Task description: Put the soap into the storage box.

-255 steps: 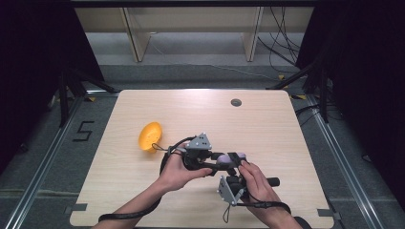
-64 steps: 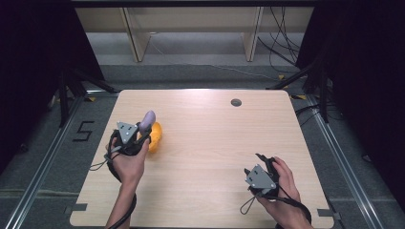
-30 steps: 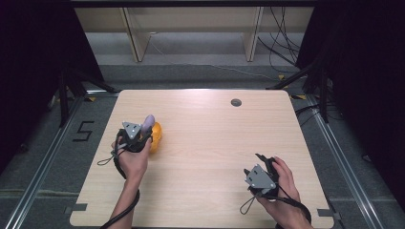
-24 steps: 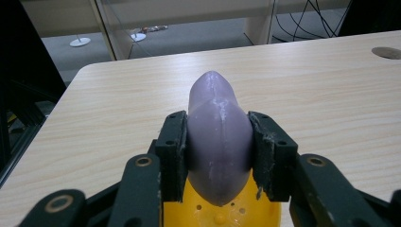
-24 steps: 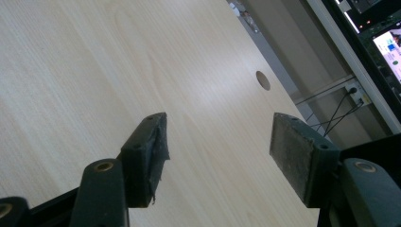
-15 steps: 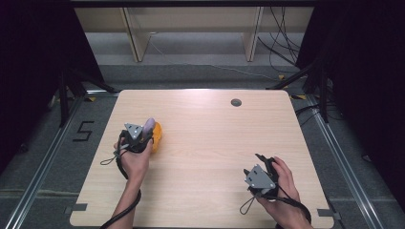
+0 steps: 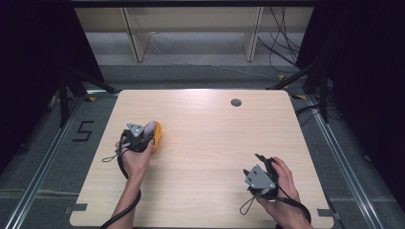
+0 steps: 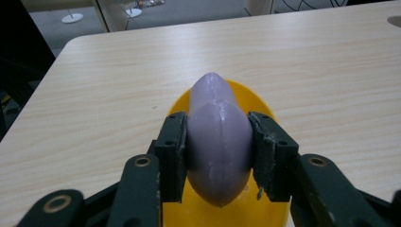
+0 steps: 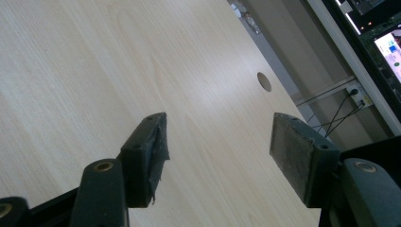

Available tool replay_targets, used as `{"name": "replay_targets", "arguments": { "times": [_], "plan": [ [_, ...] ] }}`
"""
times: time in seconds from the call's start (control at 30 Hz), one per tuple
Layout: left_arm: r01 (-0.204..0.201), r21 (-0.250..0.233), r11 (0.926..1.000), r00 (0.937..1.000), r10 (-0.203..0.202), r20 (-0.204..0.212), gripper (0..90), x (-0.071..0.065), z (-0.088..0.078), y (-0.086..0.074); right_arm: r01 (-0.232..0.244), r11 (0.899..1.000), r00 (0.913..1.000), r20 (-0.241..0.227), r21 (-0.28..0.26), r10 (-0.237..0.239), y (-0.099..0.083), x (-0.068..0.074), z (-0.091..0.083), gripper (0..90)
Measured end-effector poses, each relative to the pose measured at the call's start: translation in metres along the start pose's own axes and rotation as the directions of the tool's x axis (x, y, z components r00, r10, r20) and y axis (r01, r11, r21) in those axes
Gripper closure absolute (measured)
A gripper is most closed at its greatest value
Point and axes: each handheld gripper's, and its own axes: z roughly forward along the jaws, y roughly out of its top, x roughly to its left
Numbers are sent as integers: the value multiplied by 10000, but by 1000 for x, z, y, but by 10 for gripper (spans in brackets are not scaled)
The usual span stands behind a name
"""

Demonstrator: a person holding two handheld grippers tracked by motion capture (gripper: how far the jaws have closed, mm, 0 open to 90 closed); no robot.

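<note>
A pale wooden counter point(image 7: 205, 143) with a small round cable hole point(image 7: 236, 102) near its far edge carries the scene, and everything here is placed from the shallow yellow plastic bowl point(image 7: 157, 135) that sits toward the counter's left side. Directly over that bowl, the left tongs point(image 8: 217, 151) grip a smooth, lilac, egg-shaped plastic eggplant point(image 8: 218, 142), both black pads pressed against its widest part, its blunt end low inside the bowl and its narrower tip pointing past the bowl's far rim; whether it already touches the bowl's floor cannot be told. Well apart from the bowl, toward the counter's near right corner, the right tongs point(image 9: 217, 161) rest in the person's hand with the jaws standing apart and nothing between them, bare wood beyond. The work in hand looks like setting the eggplant into the bowl. The risk lies in the release: the rounded, glossy piece is pinched only at its bulge, so if let go while tilted or above the bowl's floor it could roll over the low rim, or a nudge from the withdrawing pads could slide the light bowl across the smooth wood.
</note>
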Motion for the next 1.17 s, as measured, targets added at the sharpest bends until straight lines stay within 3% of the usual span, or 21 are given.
{"name": "replay_targets", "arguments": {
  "times": [0.1, 0.27, 0.53, 0.73, 0.8, 0.87, 1.0, 1.17],
  "plan": [
    [82, 109, 9999, 9999, -84, 129, 557, 2, -2, 2, -77, 10000, 10000, 11, -10, 77, 0, 1, 0, 380],
    [220, -110, 9997, 9990, -215, 400, 392, 3, -14, 13, -86, 10000, 10000, -23, 3, 86, 0, 1, 0, 379],
    [347, -724, 9968, 9988, -320, 383, 361, 5, -48, 24, -160, 9999, 9999, -58, 46, 160, 0, 1, 0, 376],
    [245, -156, 9996, 9929, -225, 1170, 362, -2, -83, 5, -31, 10000, 10000, -60, 56, 31, -1, 0, 1, 374],
    [25, 116, 9999, 9905, -41, 1371, 360, -5, -89, -3, -15, 10000, 10000, -56, 64, 15, -1, 0, 1, 373],
    [102, 304, 9995, 9861, -151, 1652, 361, -9, -93, -12, -71, 10000, 9999, -72, 64, 71, -1, 0, 0, 373],
    [61, 287, 9996, 9794, -118, 2016, 361, -16, -98, -20, -179, 9998, 9998, -123, 66, 180, -1, 0, 0, 373],
    [-54, 258, 9997, 9791, 0, 2032, 361, -21, -101, -18, -221, 9997, 9996, -183, 77, 222, -2, -1, 0, 372]
  ]
}}
